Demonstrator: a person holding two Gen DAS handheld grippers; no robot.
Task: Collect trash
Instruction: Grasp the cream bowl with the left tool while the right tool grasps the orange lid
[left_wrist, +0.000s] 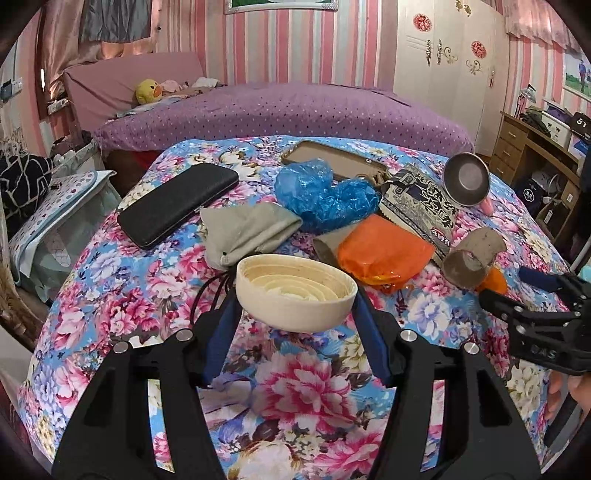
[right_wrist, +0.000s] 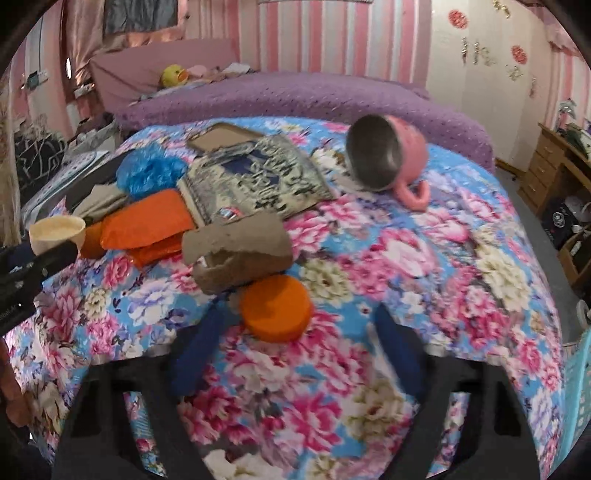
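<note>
The left tool (left_wrist: 295, 314) is clamped on a cream plastic lid (left_wrist: 295, 295), its blue pads pressing the rim from both sides and holding it clear of the floral cloth (left_wrist: 303, 398) that covers the desk.

The right tool (right_wrist: 295, 332) stands with its blue fingers (right_wrist: 194, 354) apart on either side of an orange round lid (right_wrist: 275, 308) that lies on the cloth. The view is blurred, and no pad can be seen pressing on the lid.

Just beyond the orange lid, touching it, lies a torn cardboard tube (right_wrist: 236, 254). Left of the tube sits an orange plastic bag (right_wrist: 144, 225). In the left wrist view a grey cloth pouch (left_wrist: 247, 232) lies to the left of that bag, directly behind the cream lid, and a black wallet-like case (left_wrist: 177, 205) lies further left.

Behind the orange bag is a crumpled blue plastic bag (left_wrist: 321, 195), and to its right a printed packet with blue and white lettering (right_wrist: 258, 177). A flat brown case (left_wrist: 332, 157) lies behind both. At the far right a pink mug (right_wrist: 388, 155) with a metal inside lies on its side, mouth toward the cameras.

Past the desk stands a bed with a purple cover (left_wrist: 280, 110) and a yellow duck toy (left_wrist: 147, 90) near its headboard.
</note>
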